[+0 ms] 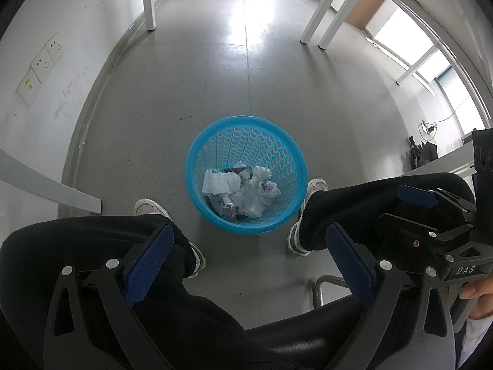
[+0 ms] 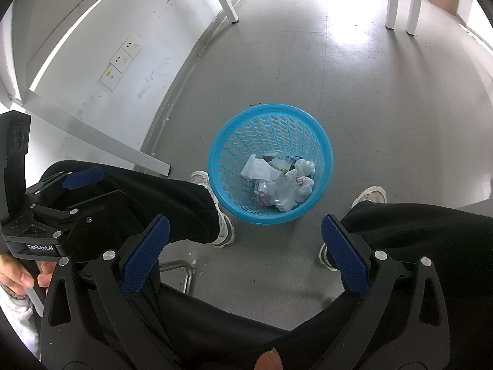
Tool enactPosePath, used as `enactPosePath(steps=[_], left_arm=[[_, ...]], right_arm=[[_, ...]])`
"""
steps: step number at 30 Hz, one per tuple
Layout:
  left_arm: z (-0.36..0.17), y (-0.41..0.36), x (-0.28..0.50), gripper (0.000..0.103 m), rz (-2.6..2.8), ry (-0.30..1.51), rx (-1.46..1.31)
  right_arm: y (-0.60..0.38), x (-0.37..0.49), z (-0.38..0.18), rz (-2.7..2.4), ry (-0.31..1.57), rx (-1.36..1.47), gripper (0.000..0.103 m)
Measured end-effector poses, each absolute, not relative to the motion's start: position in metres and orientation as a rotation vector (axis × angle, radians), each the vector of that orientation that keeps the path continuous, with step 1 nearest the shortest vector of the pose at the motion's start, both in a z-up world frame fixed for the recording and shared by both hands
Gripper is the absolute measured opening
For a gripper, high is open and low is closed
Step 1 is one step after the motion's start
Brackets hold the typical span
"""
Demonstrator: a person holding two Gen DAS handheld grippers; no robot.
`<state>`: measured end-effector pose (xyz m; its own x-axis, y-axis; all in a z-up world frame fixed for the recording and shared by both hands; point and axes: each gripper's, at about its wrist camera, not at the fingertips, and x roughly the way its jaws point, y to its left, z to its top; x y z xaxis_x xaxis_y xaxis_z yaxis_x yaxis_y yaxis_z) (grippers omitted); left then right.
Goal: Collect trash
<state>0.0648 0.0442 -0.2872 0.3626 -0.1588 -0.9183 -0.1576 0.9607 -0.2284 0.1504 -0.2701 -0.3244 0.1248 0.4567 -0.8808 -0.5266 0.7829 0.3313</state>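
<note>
Black left gripper [image 1: 249, 265] spread wide, nothing in it, above the lap | blue basket [image 1: 197, 182] upright on grey floor [image 1: 277, 92] between both shoes, mouth facing up, crumpled trash [image 1: 240, 191] heaped inside | right gripper [image 2: 245, 249] gaping wide too, nothing held

Glossy perforated plastic basket [image 1: 197, 166]; crumpled, probably paper, trash [image 1: 243, 191].

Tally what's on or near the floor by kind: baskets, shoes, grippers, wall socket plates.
Blue baskets: 1, with crumpled trash in it
White shoes: 2
Grippers, both open: 2, left gripper and right gripper
Wall socket plates: 3
Total: 8
</note>
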Motion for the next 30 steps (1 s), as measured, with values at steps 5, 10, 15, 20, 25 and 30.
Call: enactPosePath(steps=[5, 10, 15, 20, 25, 30], left_arm=[[-0.2925, 0.0443, 0.0628, 0.097, -0.012, 1.212, -0.312], [-0.2946, 0.0447, 0.063, 0.097, -0.014, 1.216, -0.311], [-0.2949, 0.0452, 0.0632, 0.097, -0.013, 1.217, -0.308], [-0.2955, 0.0448, 0.0626, 0.097, -0.013, 1.217, -0.308], [-0.2963, 0.0457, 0.0622, 0.097, -0.012, 1.22, -0.308], [-0.2973, 0.0478, 0.0618, 0.097, -0.014, 1.219, -0.307]], right_arm=[[-0.2688, 0.1497, -0.324, 0.718, 1.258, -0.067, 0.094], [-0.2688, 0.1496, -0.3241, 0.718, 1.259, -0.065, 0.094], [-0.2694, 0.1502, -0.324, 0.72, 1.26, -0.066, 0.094], [-0.2692, 0.15, -0.3235, 0.72, 1.261, -0.065, 0.094], [-0.2688, 0.1497, -0.323, 0.719, 1.262, -0.065, 0.094], [-0.2681, 0.1483, -0.324, 0.718, 1.268, -0.067, 0.094]])
